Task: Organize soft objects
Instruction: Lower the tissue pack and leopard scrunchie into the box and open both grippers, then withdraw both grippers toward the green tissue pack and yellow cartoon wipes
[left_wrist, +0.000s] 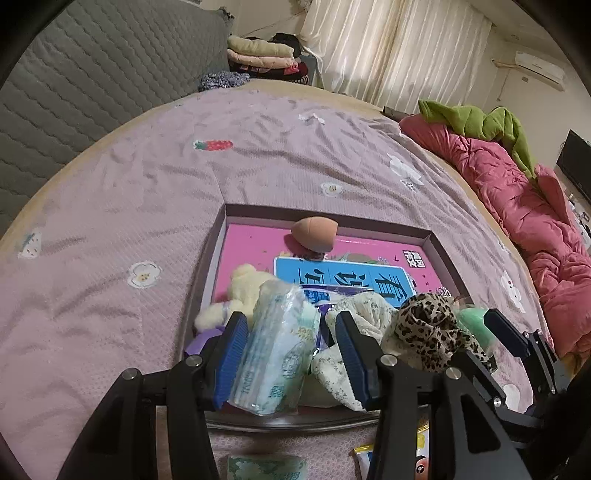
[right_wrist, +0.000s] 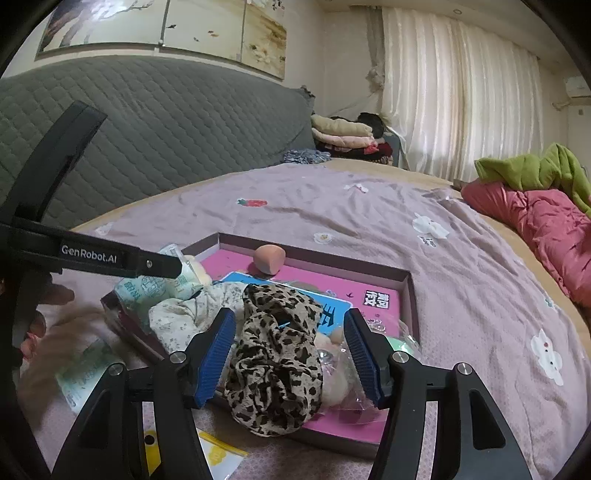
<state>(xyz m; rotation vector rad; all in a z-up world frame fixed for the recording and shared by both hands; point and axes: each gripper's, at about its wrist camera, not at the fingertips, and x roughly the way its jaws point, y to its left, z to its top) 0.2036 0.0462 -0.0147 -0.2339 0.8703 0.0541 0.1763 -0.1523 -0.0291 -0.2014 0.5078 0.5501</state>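
Note:
A shallow box (left_wrist: 436, 243) with a pink printed floor lies on the lilac bedspread. It holds a peach makeup sponge (left_wrist: 312, 234), a cream plush (left_wrist: 247, 284), a floral cloth (left_wrist: 364, 306) and a leopard-print cloth (left_wrist: 432, 328). My left gripper (left_wrist: 291, 354) is open over the box's near edge. A plastic-wrapped tissue pack (left_wrist: 277, 347) stands between its jaws, leaning on the left pad, clear of the right pad. My right gripper (right_wrist: 291, 354) is open around the leopard-print cloth (right_wrist: 277, 354), which slumps over the box's front rim (right_wrist: 412, 295), with a gap at the right pad.
A second tissue pack (right_wrist: 85, 376) and a yellow packet (right_wrist: 218, 454) lie on the bedspread in front of the box. A pink quilt (left_wrist: 535, 221) with a green garment (left_wrist: 476, 122) runs along the right. A grey quilted headboard (right_wrist: 166, 122) and folded clothes (right_wrist: 343, 134) stand behind.

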